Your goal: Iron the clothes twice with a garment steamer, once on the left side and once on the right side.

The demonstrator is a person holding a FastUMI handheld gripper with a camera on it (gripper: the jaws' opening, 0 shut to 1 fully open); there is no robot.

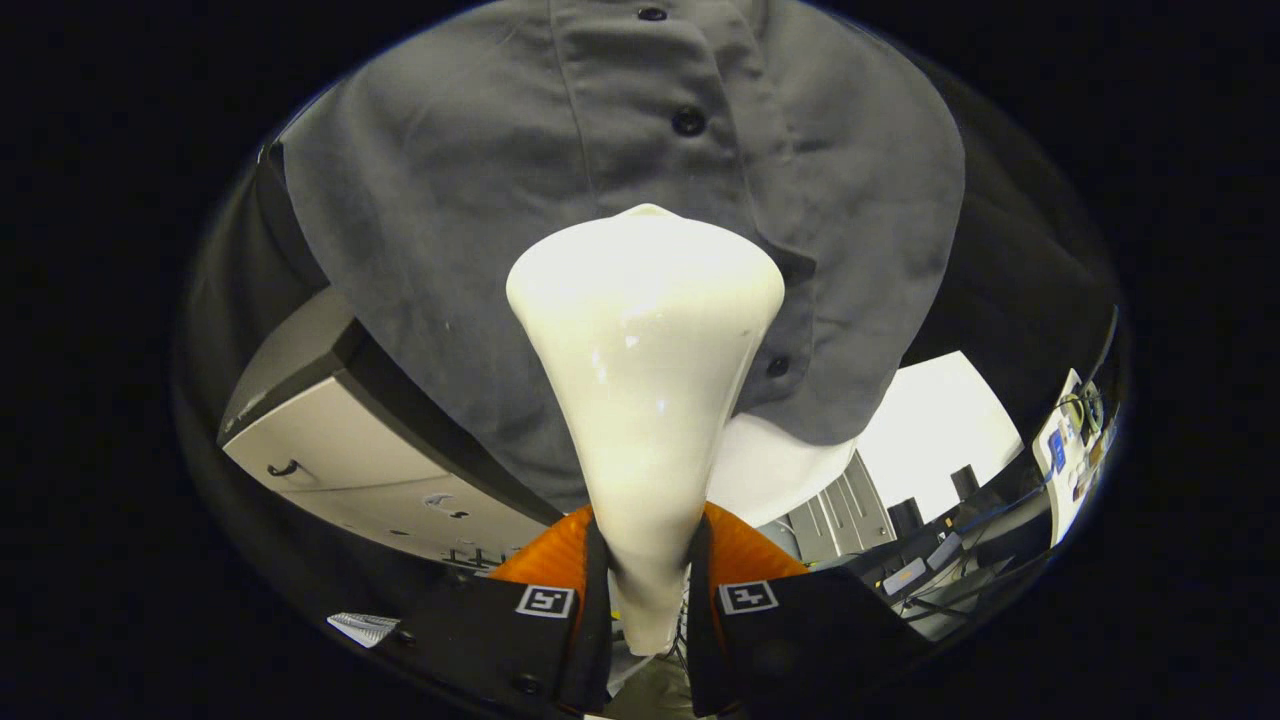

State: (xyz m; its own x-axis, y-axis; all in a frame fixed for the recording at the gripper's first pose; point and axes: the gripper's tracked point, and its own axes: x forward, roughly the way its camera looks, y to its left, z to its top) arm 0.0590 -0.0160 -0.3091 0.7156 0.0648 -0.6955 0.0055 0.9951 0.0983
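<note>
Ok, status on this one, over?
Gripper shut on steamer, fingers clamping its handle. Head up against grey shirt, right by the button placket. Nothing in the way.

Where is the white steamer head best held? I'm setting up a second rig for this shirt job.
Grip the steamer head on its narrow neck, fingers closing from both sides, as the gripper does now. It flares wide toward the grey shirt, so the slim lower stem looks the only part the fingers span.
</note>
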